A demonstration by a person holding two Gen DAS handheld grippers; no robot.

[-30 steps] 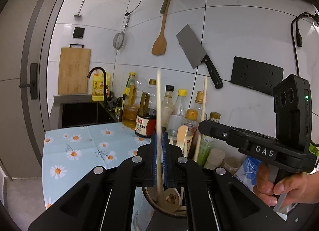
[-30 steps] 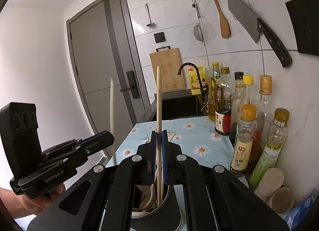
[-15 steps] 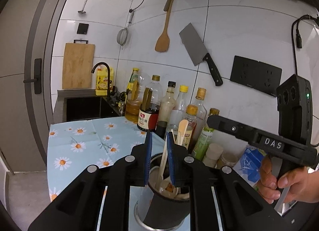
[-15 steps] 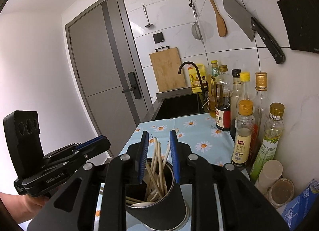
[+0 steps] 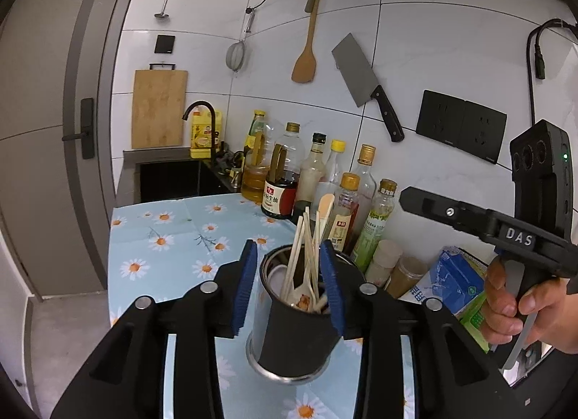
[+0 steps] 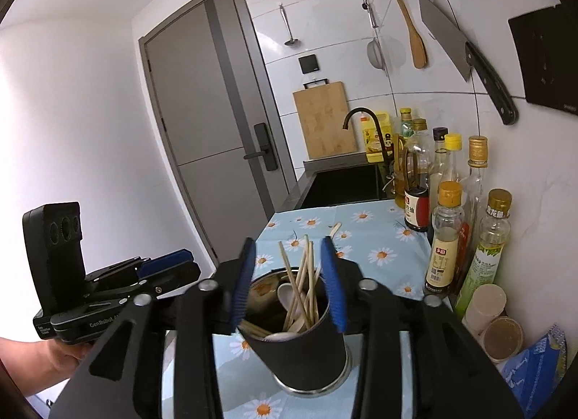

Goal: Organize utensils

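"DAS" is read in white on the right gripper [image 5: 408,198] as seen from the left wrist, and "GenRobot" on the left gripper [image 6: 169,267] as seen from the right wrist. Red Chinese characters are shown on the dark soy sauce bottle [image 5: 281,180]. The chopsticks [image 5: 301,256] are stood in the black utensil holder [image 5: 296,339] on the daisy-print cloth [image 5: 162,231], long axes near upright, tips fanned upward and slightly apart. Both grippers' blue-padded jaws are opening; nothing is pinched, the holder being seen beyond them.
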